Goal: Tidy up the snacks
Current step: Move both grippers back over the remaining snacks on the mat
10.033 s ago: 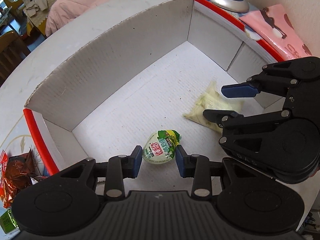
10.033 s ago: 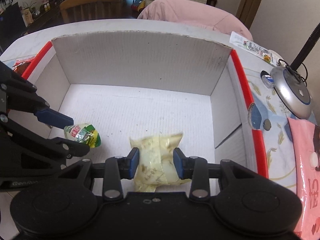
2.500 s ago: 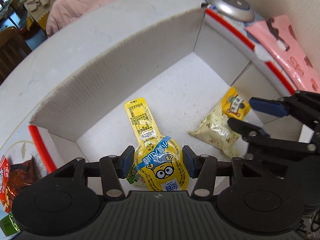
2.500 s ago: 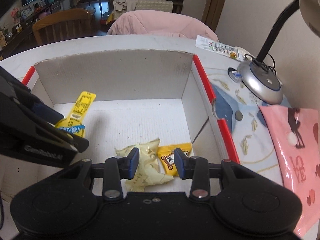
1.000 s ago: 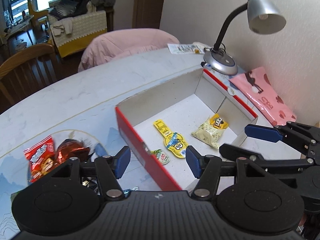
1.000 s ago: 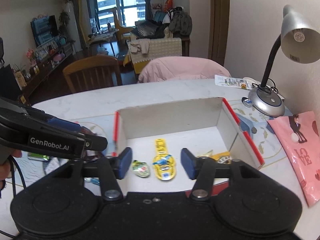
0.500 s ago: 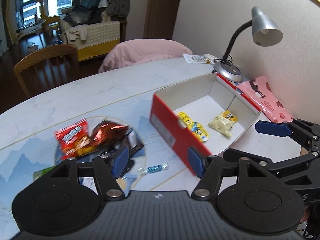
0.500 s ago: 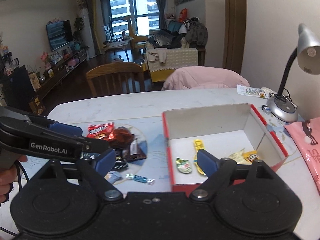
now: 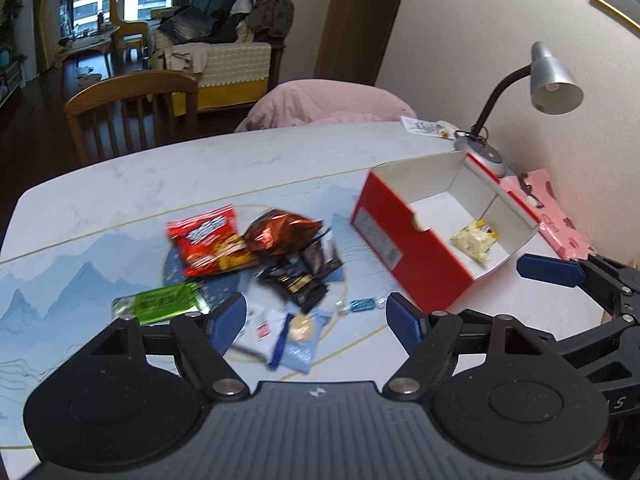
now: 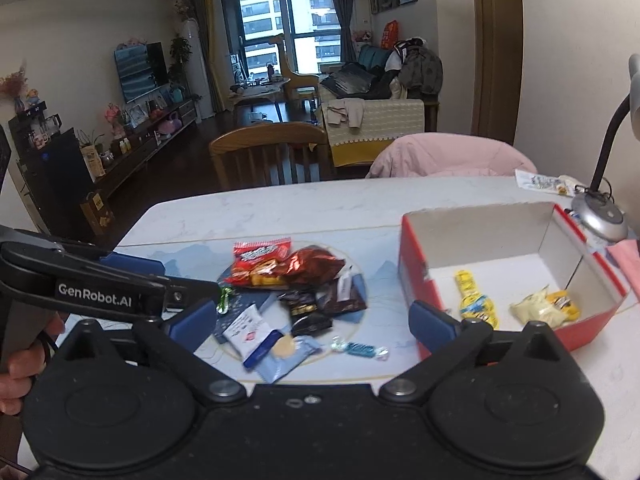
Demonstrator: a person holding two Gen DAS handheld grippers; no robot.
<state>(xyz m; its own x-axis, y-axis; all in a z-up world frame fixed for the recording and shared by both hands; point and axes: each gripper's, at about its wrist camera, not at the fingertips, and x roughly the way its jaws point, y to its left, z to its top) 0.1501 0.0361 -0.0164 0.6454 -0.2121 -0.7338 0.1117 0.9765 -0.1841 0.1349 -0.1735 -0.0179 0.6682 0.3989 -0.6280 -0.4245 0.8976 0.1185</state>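
Left gripper [image 9: 316, 318] over snack pile [image 9: 256, 260] on table [image 9: 160, 176], jaws opening, nothing between. Right gripper [image 10: 312, 320] likewise above pile, jaws opening, nothing held. Candy [image 10: 360, 349] lying apart, between pile and box [image 10: 416, 280]. Inside box: yellow pouch [image 10: 476, 300], pale packet [image 10: 540, 310].

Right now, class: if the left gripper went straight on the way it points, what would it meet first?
Probably the pale blue biscuit packet at the near edge of the snack pile. It lies on the table between the left gripper's opening, empty jaws. Depth is unclear, so the black packet just beyond is possible.
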